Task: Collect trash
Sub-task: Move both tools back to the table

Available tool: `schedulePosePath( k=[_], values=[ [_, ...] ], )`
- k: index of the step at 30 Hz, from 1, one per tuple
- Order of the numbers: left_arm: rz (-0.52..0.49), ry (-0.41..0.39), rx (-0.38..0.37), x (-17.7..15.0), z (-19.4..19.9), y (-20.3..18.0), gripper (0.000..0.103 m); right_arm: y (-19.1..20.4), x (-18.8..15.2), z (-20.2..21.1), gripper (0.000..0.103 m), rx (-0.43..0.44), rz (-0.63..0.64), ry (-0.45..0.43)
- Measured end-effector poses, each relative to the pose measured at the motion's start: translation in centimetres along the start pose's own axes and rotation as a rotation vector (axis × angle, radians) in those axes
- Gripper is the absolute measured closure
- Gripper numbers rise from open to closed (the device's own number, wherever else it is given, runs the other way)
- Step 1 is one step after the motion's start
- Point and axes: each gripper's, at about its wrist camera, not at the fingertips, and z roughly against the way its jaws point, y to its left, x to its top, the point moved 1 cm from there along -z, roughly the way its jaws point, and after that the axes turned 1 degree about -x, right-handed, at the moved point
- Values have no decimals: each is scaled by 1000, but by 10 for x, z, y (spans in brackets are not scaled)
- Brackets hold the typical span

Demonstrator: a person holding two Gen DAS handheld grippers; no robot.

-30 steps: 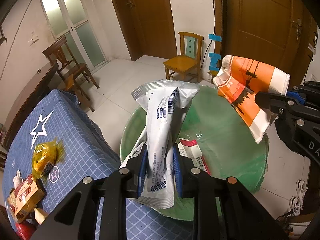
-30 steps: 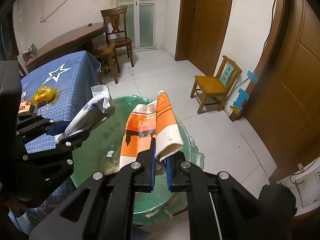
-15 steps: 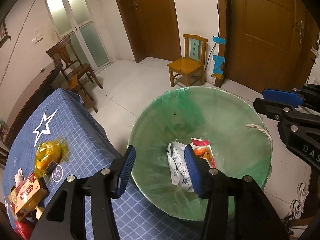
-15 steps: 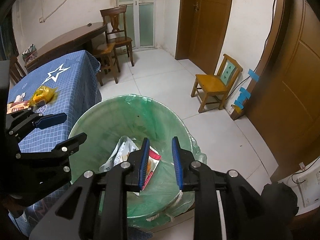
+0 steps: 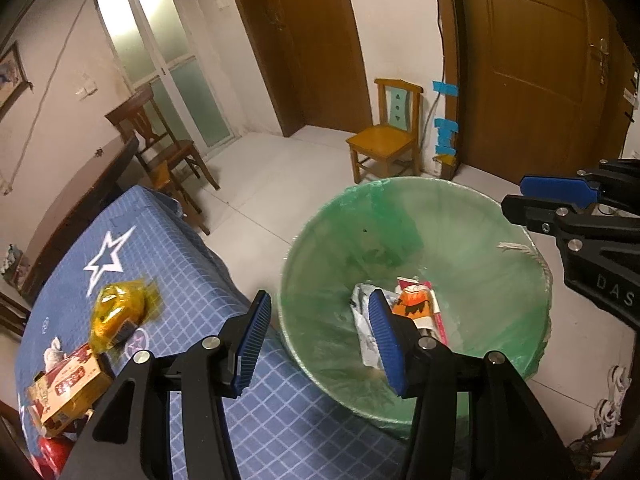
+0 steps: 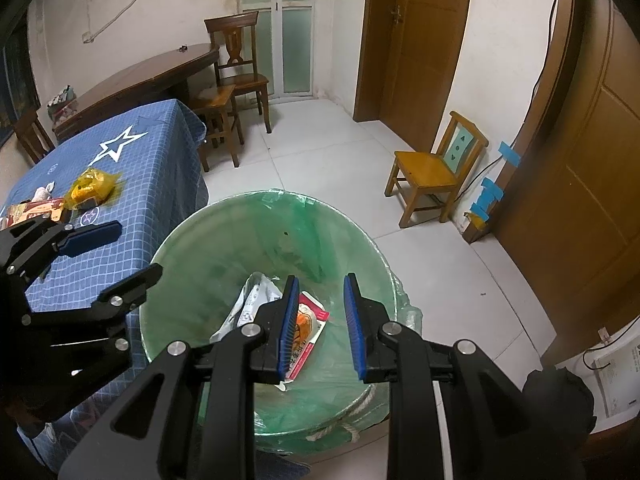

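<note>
The green-lined trash bin (image 6: pixel 224 240) stands on the floor just right of the worktop (image 5: pixel 168 264), which is draped in a blue checked cloth, and both claws hang above the bin's mouth. By the look of it a drop-off step is at its end: a white wrapper (image 6: pixel 252 300) and an orange wrapper (image 5: pixel 416 304) lie at the bottom of the bin with a red-and-white pack, touching one another.

More trash waits on the worktop, so the task looks only partly done. The next move calls for swinging a claw left, back over the cloth, and lining its fingers either side of one piece.

The yellow wrapper (image 5: pixel 116 312) lies on the near left part of the cloth, beside the white star print. Nearer still sits a small printed carton (image 5: pixel 68 384), close against the yellow wrapper, with something red at the near edge that I cannot identify.

The left claw (image 5: pixel 318 340) is spread wide and holds nothing. The right claw (image 6: pixel 322 322) is parted less widely, also empty, touching nothing.
</note>
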Motion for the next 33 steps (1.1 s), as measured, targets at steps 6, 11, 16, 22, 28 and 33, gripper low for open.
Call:
schedulePosePath(
  k=[6,11,16,22,28,33],
  values=[
    [13,-33,35,-8,12,5,50,2,-1,9,81,-16,-17,-43],
    [23,-86,91,-18,30,14,45,9,-5,20,81,-27,-28,-111],
    [66,-111,125,-35,49,33,43,22,-7,32,81,-21,-52,-184],
    [160,-113,150,-65,68,70,42,49,-9,45,81,-1,-32,-259],
    [285,-113,171,-105,93,126,39,93,-9,44,81,66,38,-265],
    [396,-110,210,-149,125,180,37,150,-4,41,81,160,173,-240]
  ],
)
